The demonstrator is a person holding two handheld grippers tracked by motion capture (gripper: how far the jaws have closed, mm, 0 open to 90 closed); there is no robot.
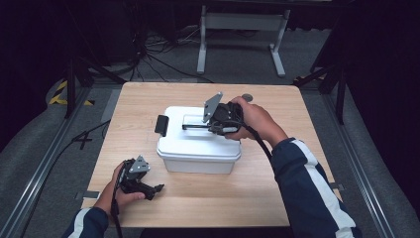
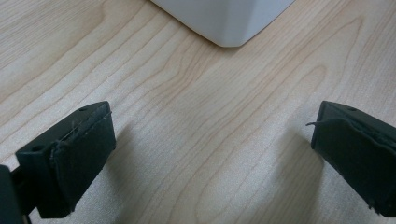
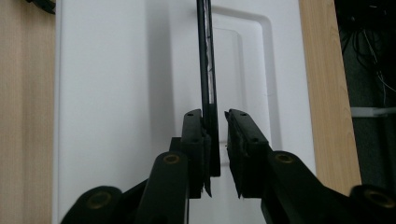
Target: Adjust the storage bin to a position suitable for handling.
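Right tongs point(image 3: 215, 154) look nearly pinched on the stiff black handle point(image 3: 207, 70) of that rigid, probably light plastic box point(image 1: 198, 148) at desk center, left tongs point(image 2: 210, 158) wide apart at 7 o'clock.

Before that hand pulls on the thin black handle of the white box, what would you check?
1. Handle sits between the right tool's jaws: ok.
2. Both pads press on the handle: not ok, a gap shows at one side.
3. Black latch on the box's end released: cannot tell.
4. Left tool open, resting apart from the box: ok.
5. Box flat on the table: ok.
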